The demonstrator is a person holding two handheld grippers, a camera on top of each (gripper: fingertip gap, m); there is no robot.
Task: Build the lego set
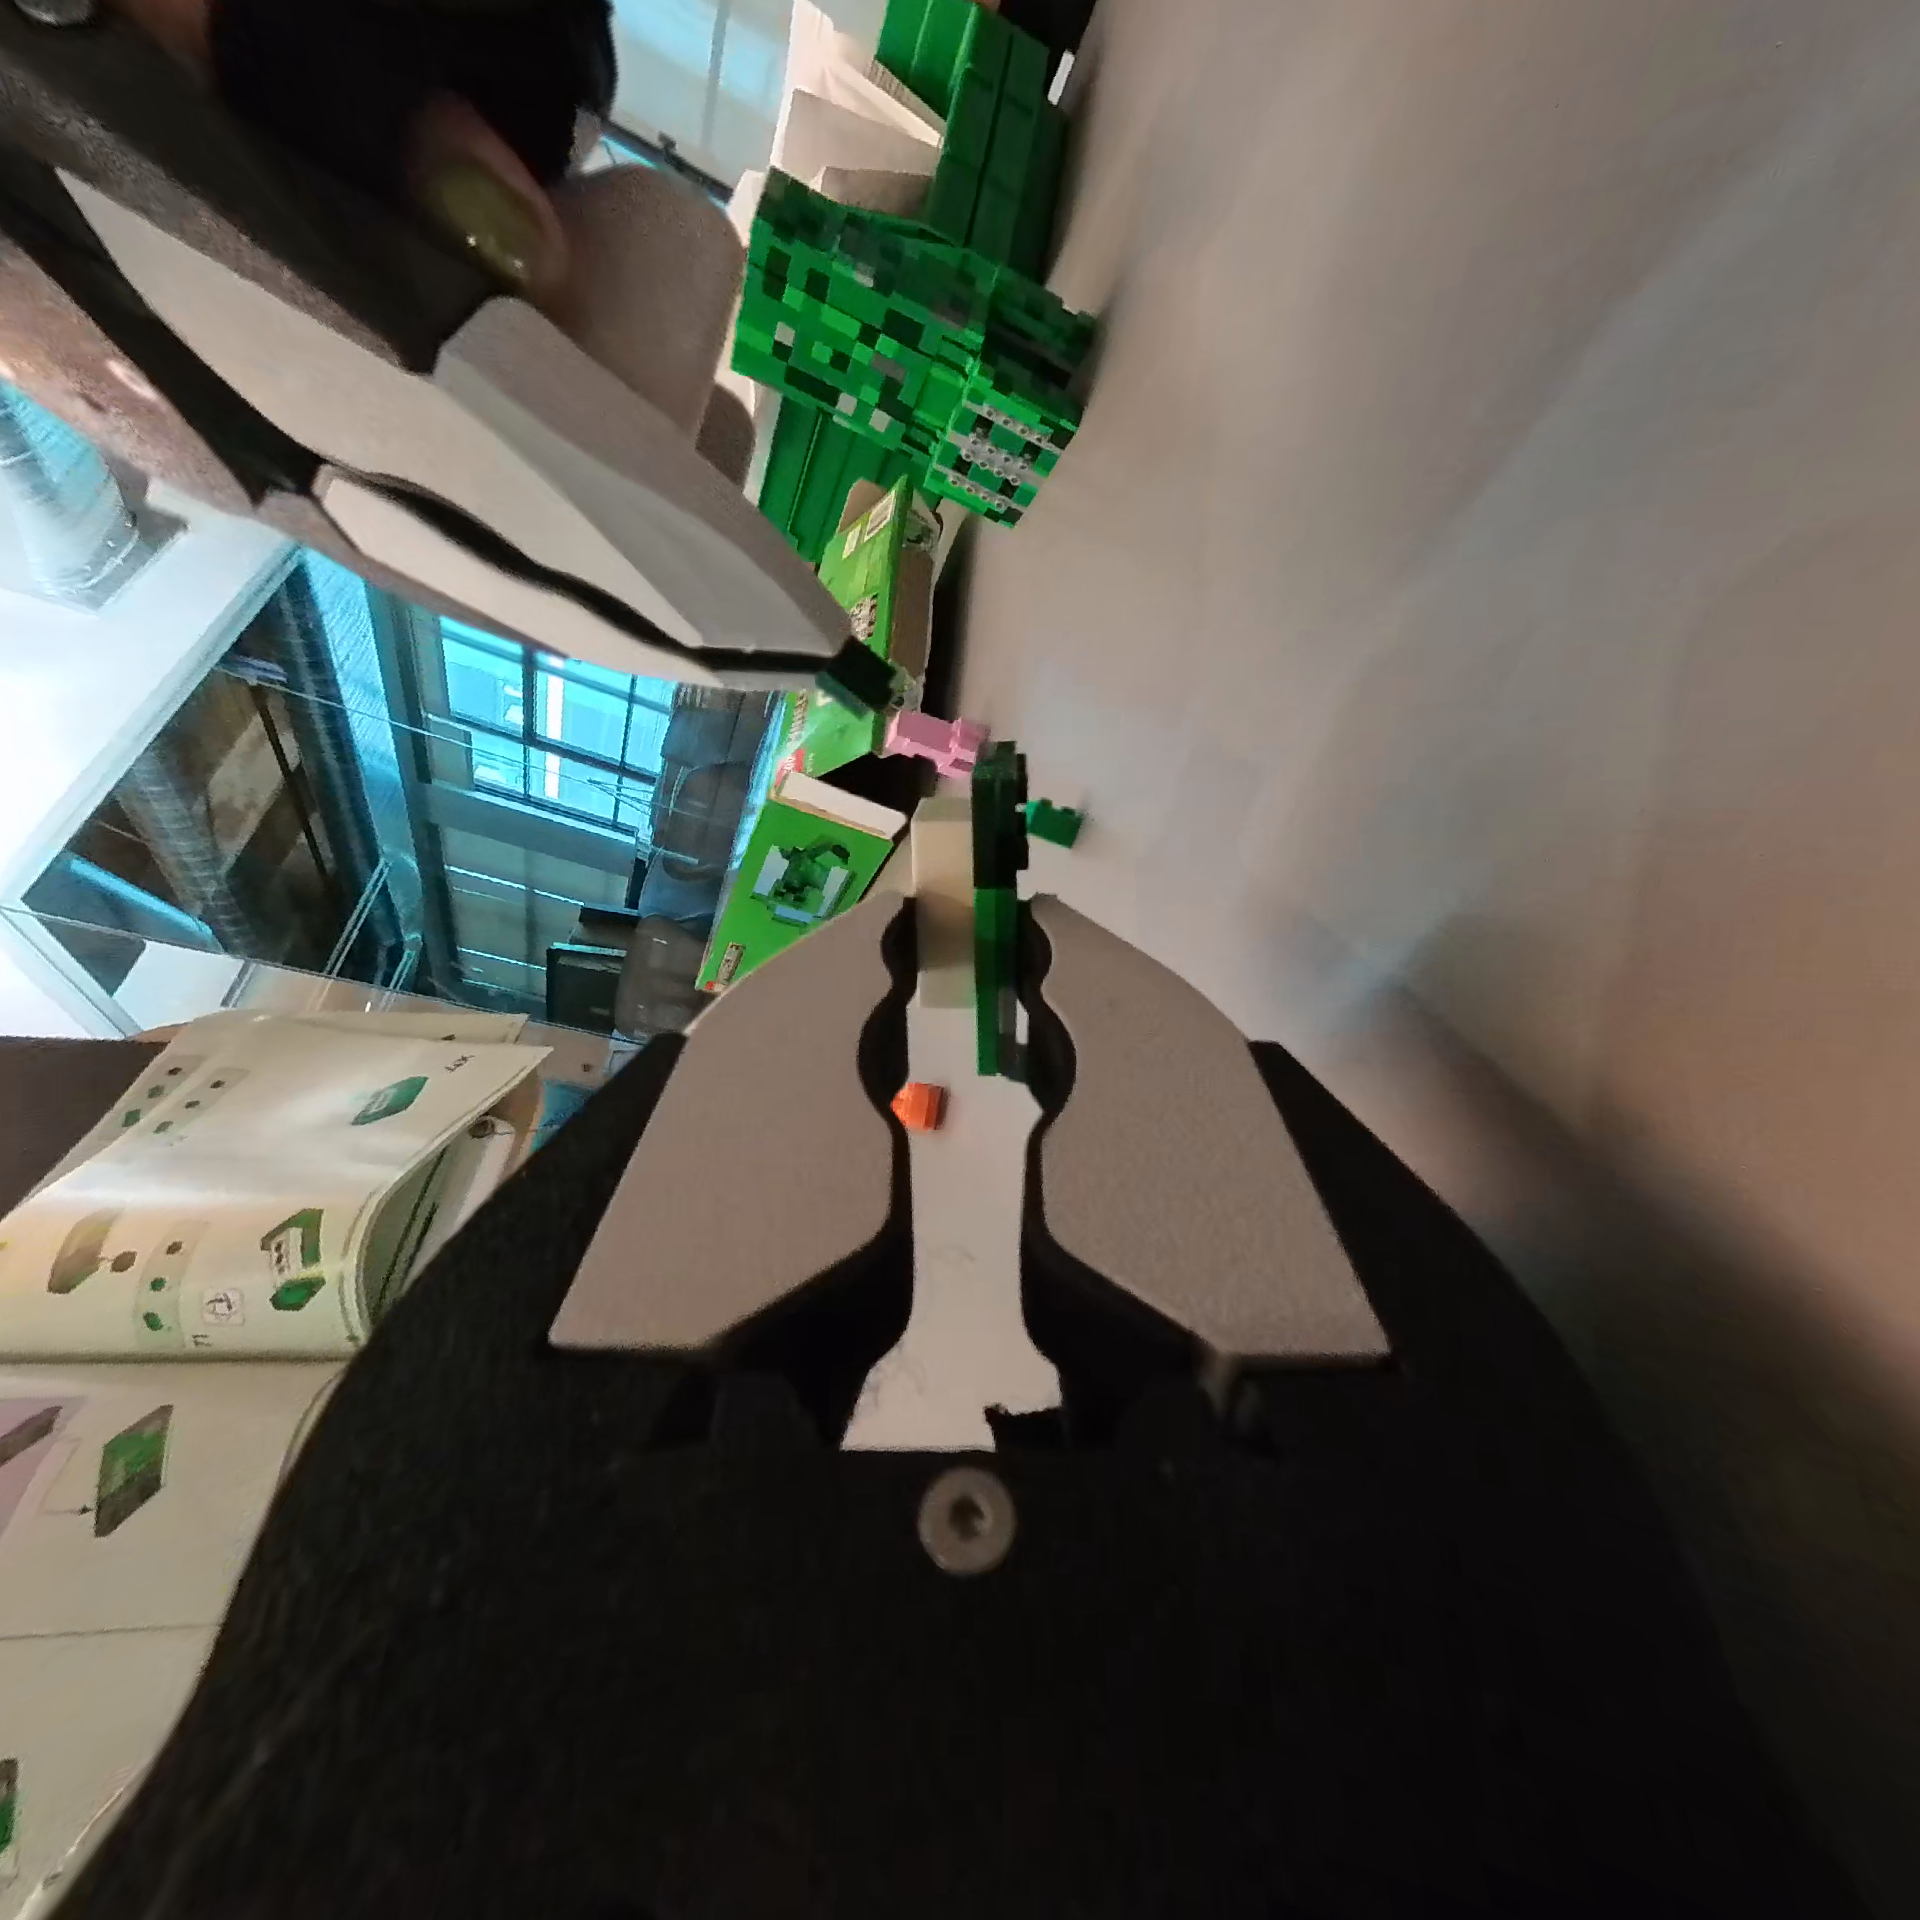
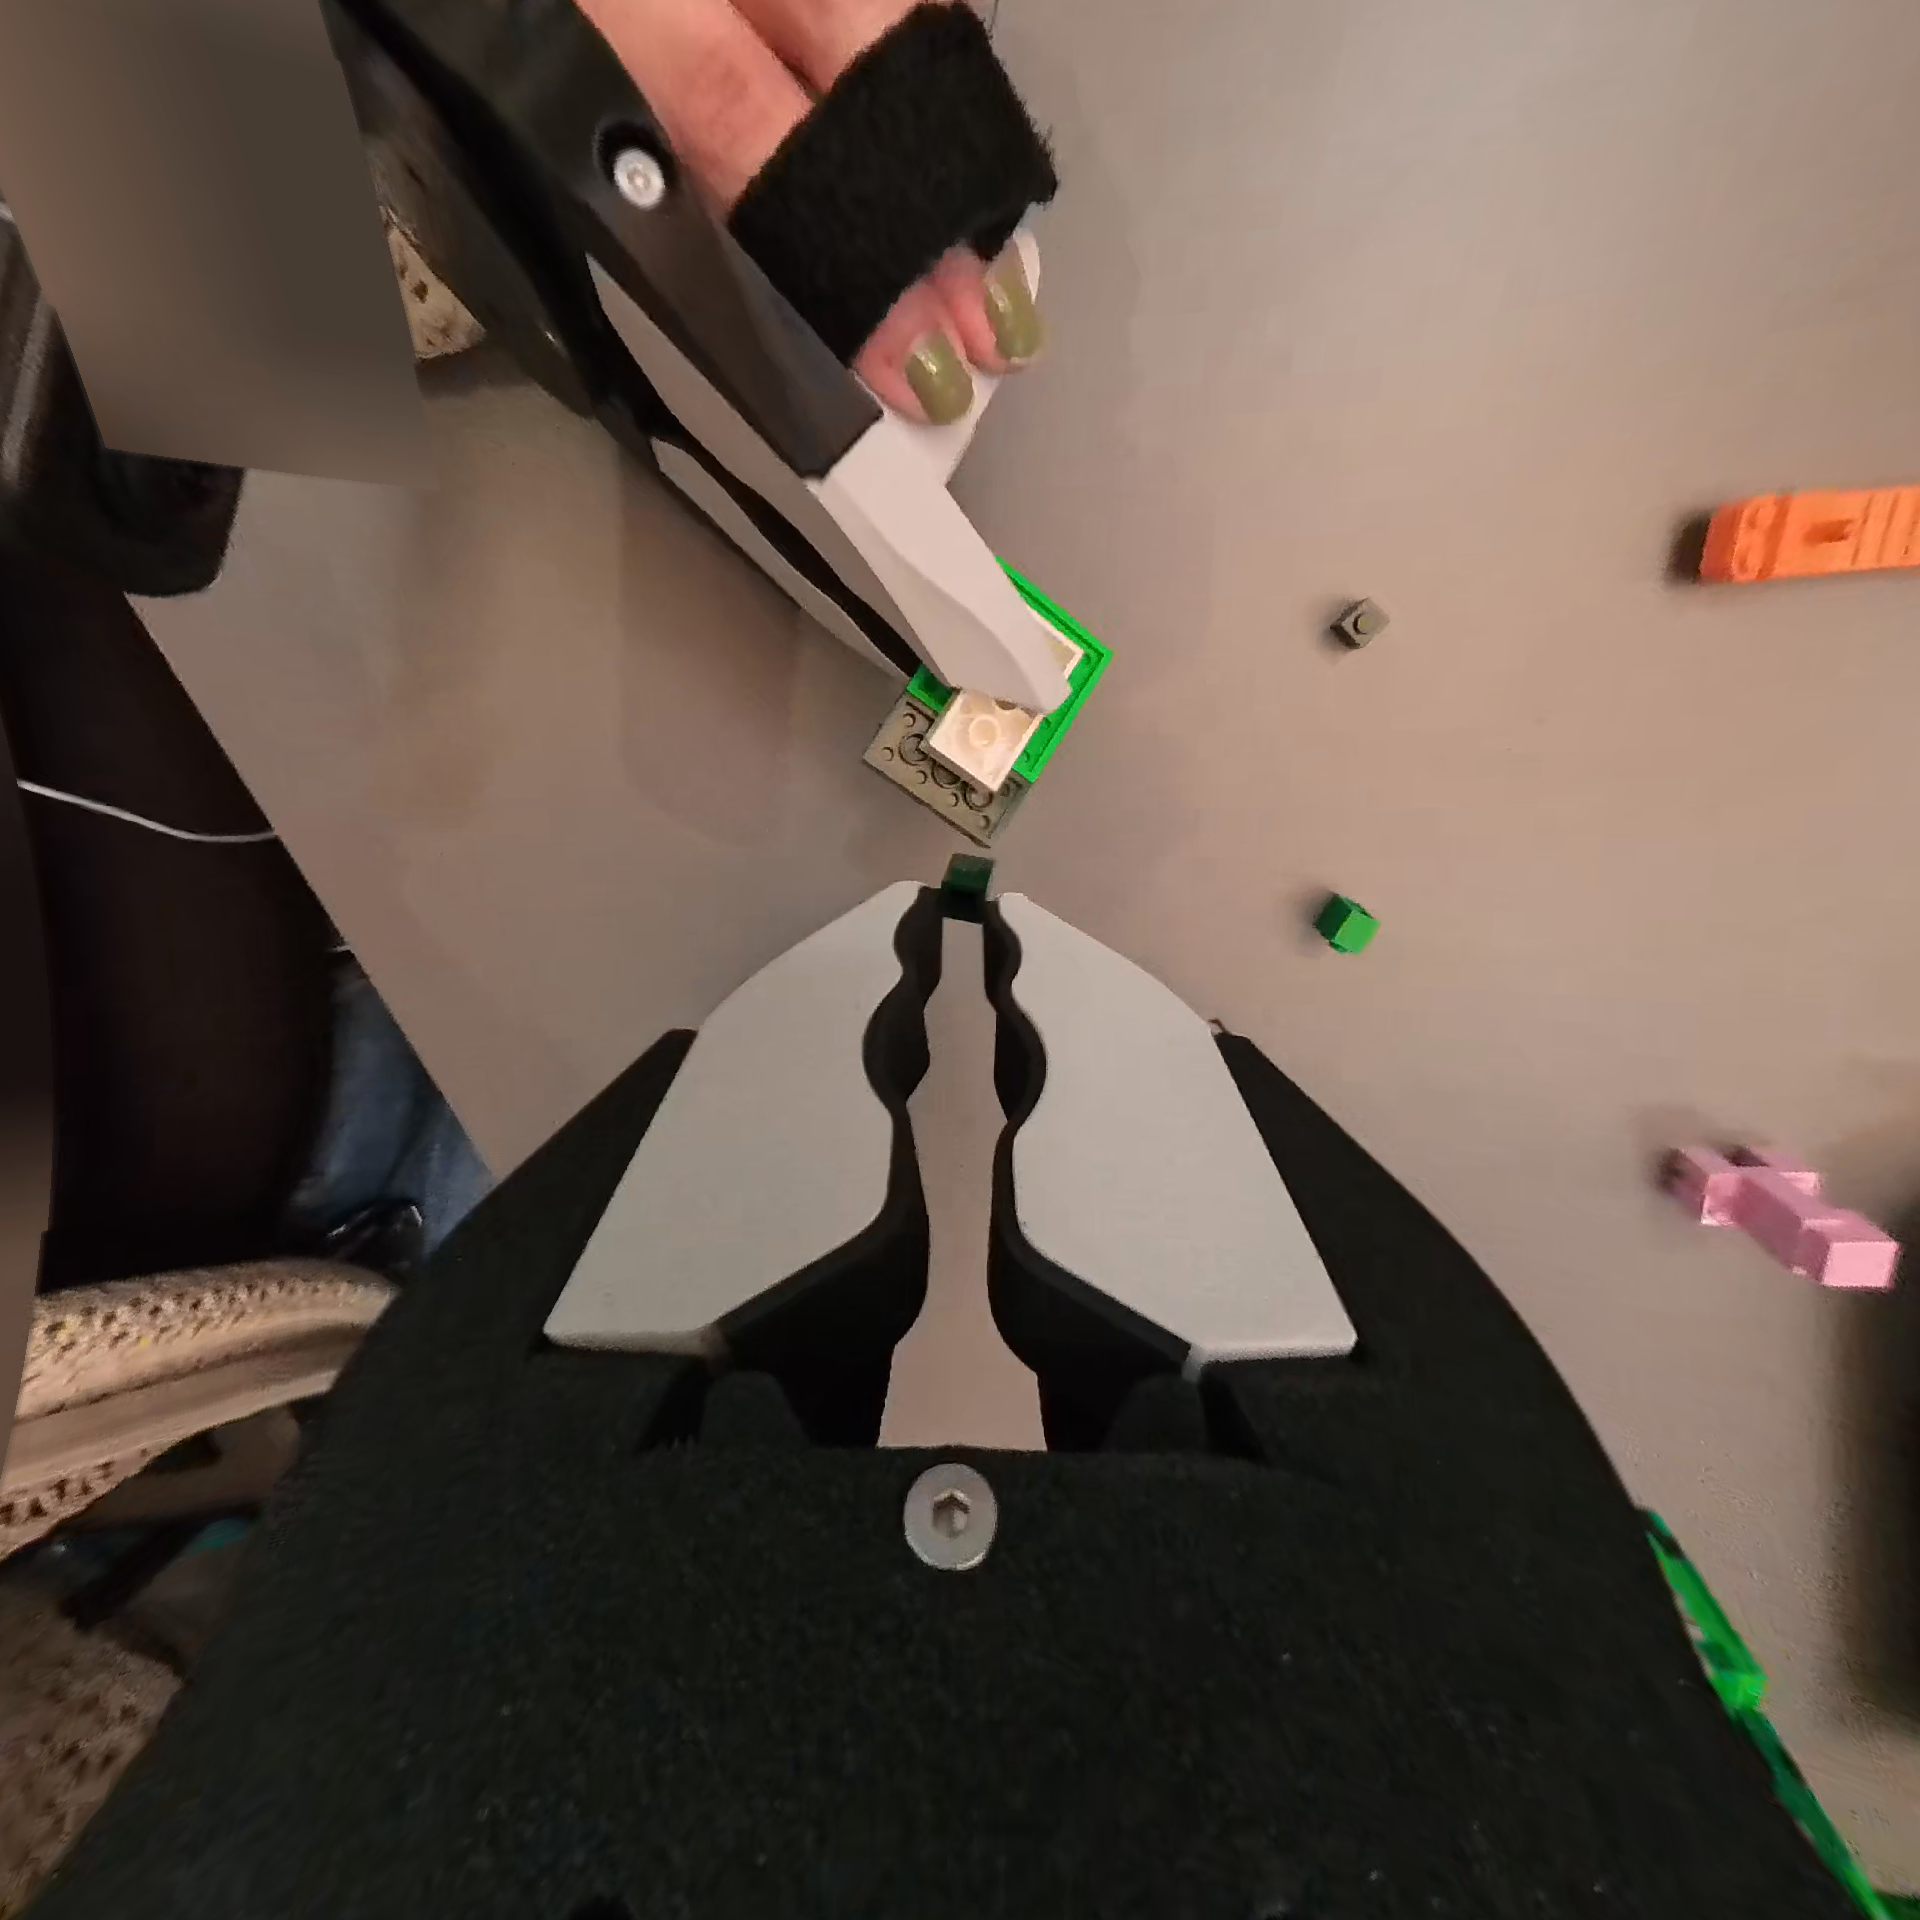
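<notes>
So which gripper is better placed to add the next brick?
Probably the right gripper: its fingers already pinch a small dark green brick just short of the green-and-white assembly, which the left gripper is clamping.

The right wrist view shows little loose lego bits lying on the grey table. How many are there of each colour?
Loose on the table, not held by any hand-held gripper:
Orange: 1, the long orange piece
Grey: 1, the small grey stud piece
Green: 1, the small green cube
Pink: 1, the pink piece
Total: 4
</notes>
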